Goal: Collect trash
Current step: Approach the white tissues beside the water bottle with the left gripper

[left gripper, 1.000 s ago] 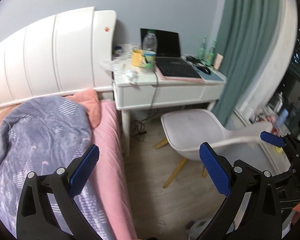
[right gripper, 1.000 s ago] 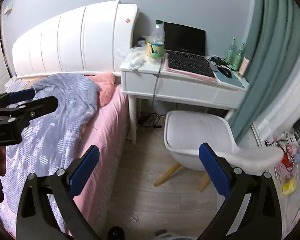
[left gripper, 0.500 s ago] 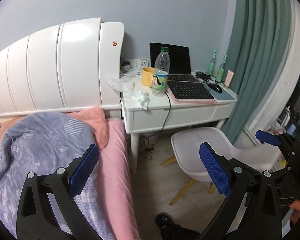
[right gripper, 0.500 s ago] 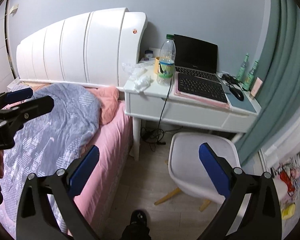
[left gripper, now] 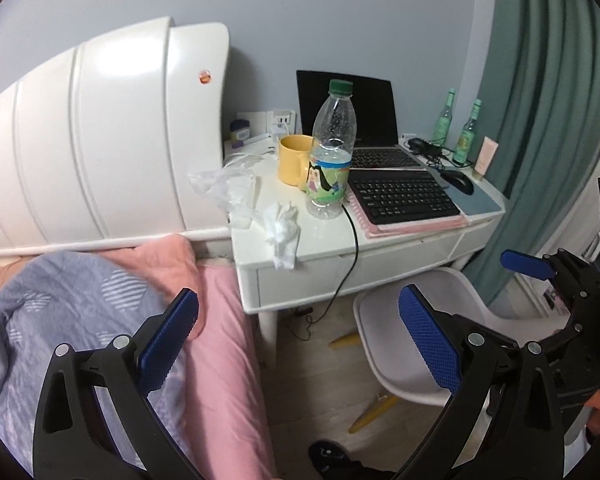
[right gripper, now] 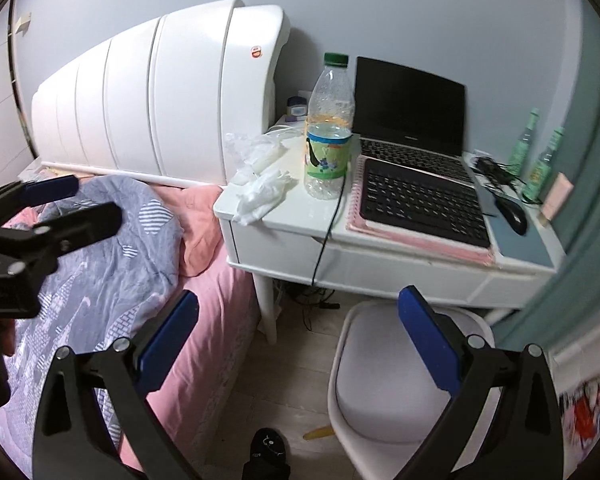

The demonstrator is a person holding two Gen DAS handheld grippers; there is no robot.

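Note:
On the white desk (left gripper: 324, 246) (right gripper: 292, 216) stand an almost empty plastic bottle (left gripper: 330, 148) (right gripper: 329, 128) with a green cap, a crumpled white tissue (left gripper: 281, 232) (right gripper: 262, 194) near the front left corner, and a clear plastic wrapper (left gripper: 226, 186) (right gripper: 252, 152) behind it. My left gripper (left gripper: 298, 340) is open and empty, low in front of the desk and bed. My right gripper (right gripper: 298, 340) is open and empty, over the floor short of the desk. The left gripper also shows at the left edge of the right wrist view (right gripper: 56, 204).
A yellow mug (left gripper: 294, 160), a laptop (left gripper: 360, 128), a black keyboard (left gripper: 402, 196), a mouse (left gripper: 458, 182) and two green glass bottles (left gripper: 456, 132) share the desk. A white chair (right gripper: 400, 376) stands before it. The bed (left gripper: 100, 304) with white headboard (left gripper: 100, 128) lies left. A curtain (left gripper: 540, 80) hangs right.
Both grippers have moved closer to the desk and risen; the bottle, tissue and wrapper now look larger and nearer. Both stay open.

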